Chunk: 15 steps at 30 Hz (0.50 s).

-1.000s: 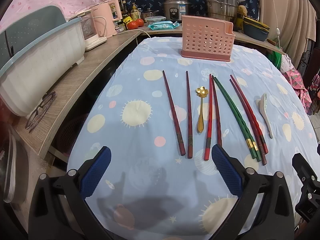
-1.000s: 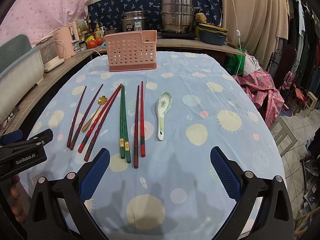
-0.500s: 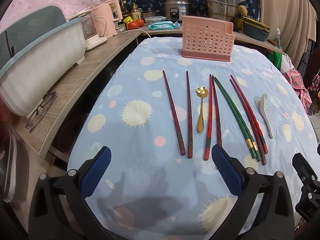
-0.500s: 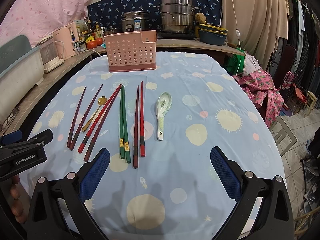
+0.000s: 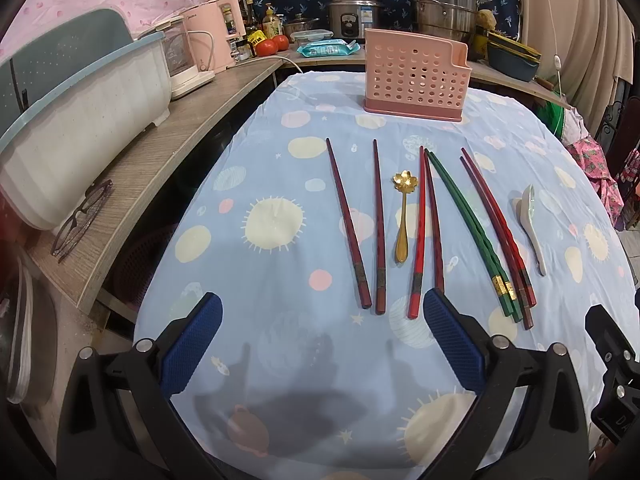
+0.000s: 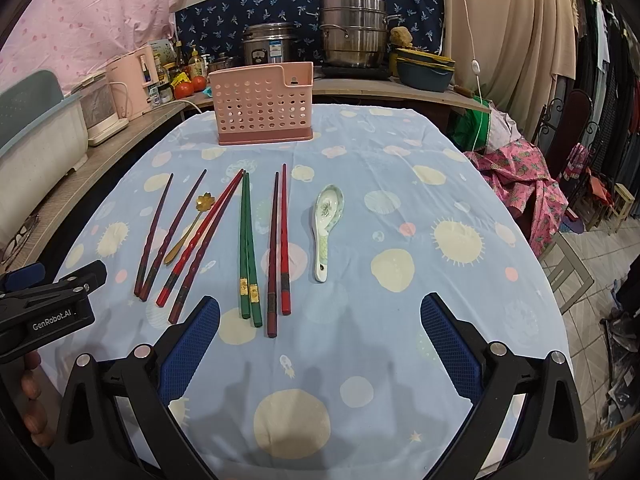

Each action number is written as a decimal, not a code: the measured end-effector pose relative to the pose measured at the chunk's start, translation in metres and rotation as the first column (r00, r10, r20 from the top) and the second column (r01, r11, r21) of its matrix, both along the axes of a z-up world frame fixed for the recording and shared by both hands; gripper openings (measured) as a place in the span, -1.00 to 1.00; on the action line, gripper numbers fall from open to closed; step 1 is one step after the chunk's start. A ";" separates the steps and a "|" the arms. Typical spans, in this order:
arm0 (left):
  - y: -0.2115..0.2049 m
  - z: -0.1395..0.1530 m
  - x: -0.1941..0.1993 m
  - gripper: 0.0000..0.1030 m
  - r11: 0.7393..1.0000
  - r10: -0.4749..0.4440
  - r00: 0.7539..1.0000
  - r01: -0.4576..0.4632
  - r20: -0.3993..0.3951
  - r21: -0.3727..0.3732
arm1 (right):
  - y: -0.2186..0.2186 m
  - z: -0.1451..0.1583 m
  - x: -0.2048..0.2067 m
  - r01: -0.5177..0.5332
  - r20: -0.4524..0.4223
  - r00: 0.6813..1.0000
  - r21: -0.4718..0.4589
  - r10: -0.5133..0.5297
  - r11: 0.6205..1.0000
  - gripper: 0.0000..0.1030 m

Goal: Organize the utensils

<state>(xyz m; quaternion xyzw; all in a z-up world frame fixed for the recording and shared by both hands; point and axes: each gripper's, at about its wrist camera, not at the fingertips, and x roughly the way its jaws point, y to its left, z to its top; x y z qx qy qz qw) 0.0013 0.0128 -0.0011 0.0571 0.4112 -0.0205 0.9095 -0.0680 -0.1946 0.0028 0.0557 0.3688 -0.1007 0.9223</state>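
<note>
A pink perforated utensil holder stands upright at the table's far side. Several chopstick pairs lie in a row on the tablecloth: dark red, red, green and red-black. A gold flower spoon lies among them. A white ceramic spoon lies at the right end. My left gripper is open and empty above the near ends of the chopsticks. My right gripper is open and empty, near the table's front edge.
A wooden counter runs along the table's left with a white tub, glasses and a pink appliance. Steel pots and bowls stand behind the holder. Pink cloth hangs right of the table.
</note>
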 end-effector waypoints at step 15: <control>0.000 0.000 -0.001 0.87 1.000 0.001 1.000 -0.001 -0.001 0.000 | 0.002 0.002 0.000 -0.002 0.001 1.000 0.000 0.002 1.000 0.87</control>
